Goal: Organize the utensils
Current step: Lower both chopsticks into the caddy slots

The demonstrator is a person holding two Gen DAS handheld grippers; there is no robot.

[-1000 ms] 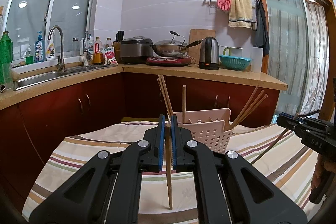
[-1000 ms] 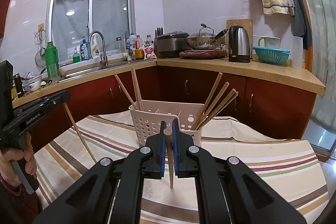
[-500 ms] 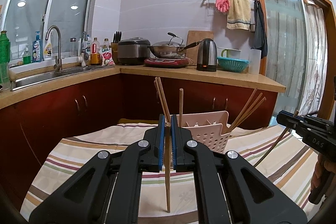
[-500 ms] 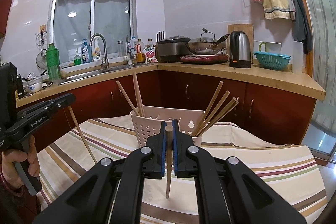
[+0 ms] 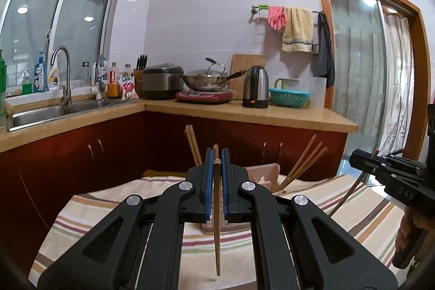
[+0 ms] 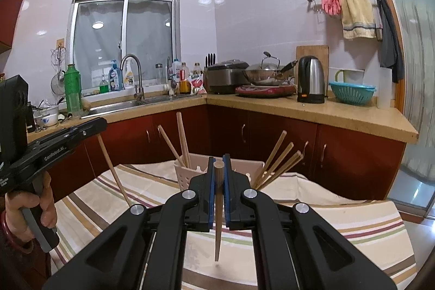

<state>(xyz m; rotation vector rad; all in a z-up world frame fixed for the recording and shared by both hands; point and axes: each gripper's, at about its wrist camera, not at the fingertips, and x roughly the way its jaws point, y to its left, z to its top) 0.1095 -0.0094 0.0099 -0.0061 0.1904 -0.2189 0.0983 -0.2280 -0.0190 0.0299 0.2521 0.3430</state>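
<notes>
A pale perforated utensil basket (image 6: 182,173) stands on the striped tablecloth (image 6: 339,219), with several wooden chopsticks (image 6: 280,159) leaning in it. It also shows in the left wrist view (image 5: 265,172), mostly behind my fingers. My left gripper (image 5: 216,154) is shut on an upright wooden chopstick (image 5: 217,222), held above the cloth just in front of the basket. My right gripper (image 6: 218,162) is shut on another wooden chopstick (image 6: 217,222), also upright in front of the basket. Each gripper appears at the edge of the other's view.
An L-shaped counter (image 6: 312,110) with red cabinets runs behind the table, holding a sink (image 6: 130,105), a rice cooker, a wok, a kettle (image 6: 311,79) and a teal colander. A curtained glass door (image 5: 361,67) is at the right.
Both grippers have risen and moved closer to the basket, each still holding its chopstick. The basket now sits lower in both views, partly hidden behind the fingers.
</notes>
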